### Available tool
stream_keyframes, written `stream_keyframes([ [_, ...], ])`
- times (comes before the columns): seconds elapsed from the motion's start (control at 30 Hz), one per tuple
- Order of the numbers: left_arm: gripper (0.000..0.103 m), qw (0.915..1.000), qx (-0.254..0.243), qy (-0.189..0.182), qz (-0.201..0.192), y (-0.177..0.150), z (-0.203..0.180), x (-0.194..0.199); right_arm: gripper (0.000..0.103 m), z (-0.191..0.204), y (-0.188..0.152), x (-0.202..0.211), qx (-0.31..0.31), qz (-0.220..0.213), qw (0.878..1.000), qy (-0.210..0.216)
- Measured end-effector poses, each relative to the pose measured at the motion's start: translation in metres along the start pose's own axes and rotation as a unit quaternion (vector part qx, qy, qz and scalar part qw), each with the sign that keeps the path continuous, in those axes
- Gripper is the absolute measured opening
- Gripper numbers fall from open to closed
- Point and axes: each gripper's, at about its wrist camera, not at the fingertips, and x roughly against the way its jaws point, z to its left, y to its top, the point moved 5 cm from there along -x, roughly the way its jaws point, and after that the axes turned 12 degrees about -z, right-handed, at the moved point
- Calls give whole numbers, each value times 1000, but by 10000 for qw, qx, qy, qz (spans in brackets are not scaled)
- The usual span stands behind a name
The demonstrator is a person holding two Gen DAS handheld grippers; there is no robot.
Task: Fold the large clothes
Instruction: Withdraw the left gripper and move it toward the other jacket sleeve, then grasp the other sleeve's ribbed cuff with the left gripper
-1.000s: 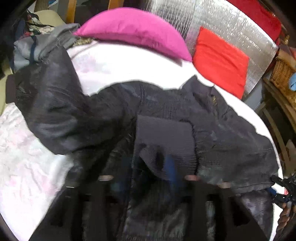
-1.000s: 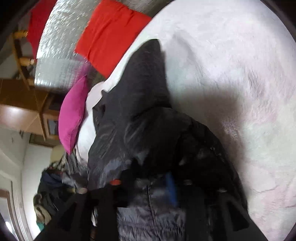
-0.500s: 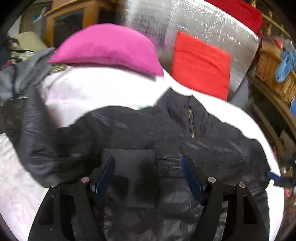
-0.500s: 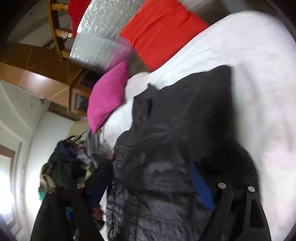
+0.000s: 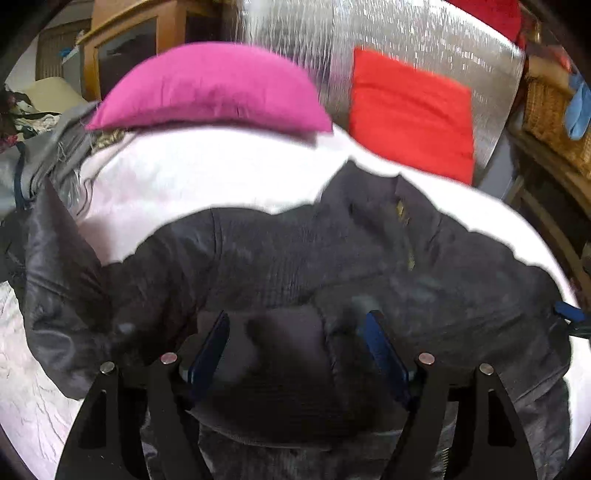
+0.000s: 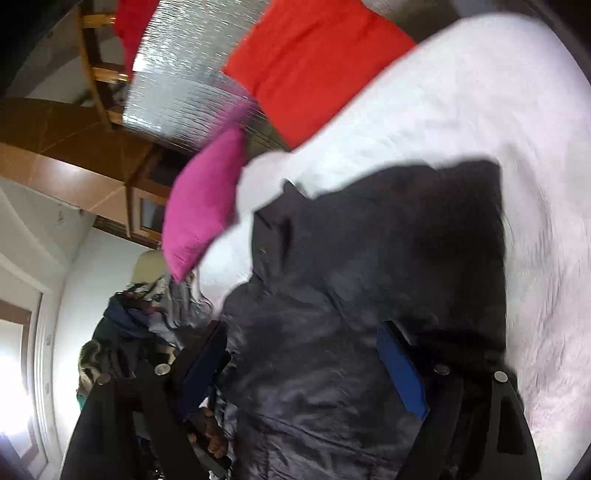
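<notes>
A large black padded jacket (image 5: 332, 266) lies spread on a white bed (image 5: 207, 173). Its collar and zip point toward the pillows. My left gripper (image 5: 295, 332) is open, its blue pads apart above the jacket's ribbed hem (image 5: 273, 369), holding nothing. My right gripper (image 6: 306, 350) is open too, hovering over the jacket (image 6: 369, 277) with its blue fingers (image 6: 400, 369) apart and nothing between them. One sleeve (image 5: 62, 295) lies out to the left.
A pink pillow (image 5: 210, 85) and a red pillow (image 5: 410, 110) lean on a silver foil headboard (image 5: 388, 33). A pile of clothes (image 6: 140, 325) sits at the bed's left. A wicker basket (image 5: 554, 110) stands on the right.
Both grippers were shut on the jacket a second ago, then opened and let it go. The jacket now lies flatter on the bed, and both grippers have drawn back slightly.
</notes>
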Motion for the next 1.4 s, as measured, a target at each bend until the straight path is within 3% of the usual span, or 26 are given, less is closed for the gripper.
stream_keyframes([
  [0.1,77,10000,-24,-1,28,4,-3,-8,86,-8,17,-9,-6,-132,9997,-198],
  [0.23,78,9978,91,282,593,-16,7,-41,86,-53,31,-21,-509,-334,9956,-709],
  [0.3,78,9981,27,307,540,-18,6,-43,86,-65,26,-25,-666,-256,9950,-696],
  [0.37,78,9980,-110,336,517,-15,1,-41,86,-56,25,-19,-360,-344,9957,-783],
  [0.47,78,9992,87,192,333,-5,5,-25,86,-30,24,-2,157,-583,9940,-914],
  [0.57,78,9991,400,116,8,8,21,4,86,14,4,25,807,-704,9925,-584],
  [0.63,78,9976,679,79,-125,12,36,24,86,29,-17,36,960,-541,9933,-354],
  [0.8,78,9972,742,-47,-62,3,43,37,86,17,-52,46,780,-420,9954,-356],
  [0.9,78,9962,862,-34,126,-7,49,40,86,-16,-60,33,591,-244,9952,-742],
  [1.0,78,9910,1323,-125,135,-11,70,54,86,-18,-59,33,498,-264,9956,-748],
  [1.13,79,9823,1862,-112,-173,-5,118,89,87,36,-67,59,1180,-693,9900,-353],
  [1.2,84,9762,2151,8,-284,-8,149,105,94,56,-86,70,1548,-797,9842,-308],
  [1.33,85,9541,2948,377,-362,-34,216,128,97,73,-147,82,2063,-585,9763,-300],
  [1.4,85,9353,3493,484,-287,-54,248,134,97,72,-175,85,2156,-568,9737,-462],
])
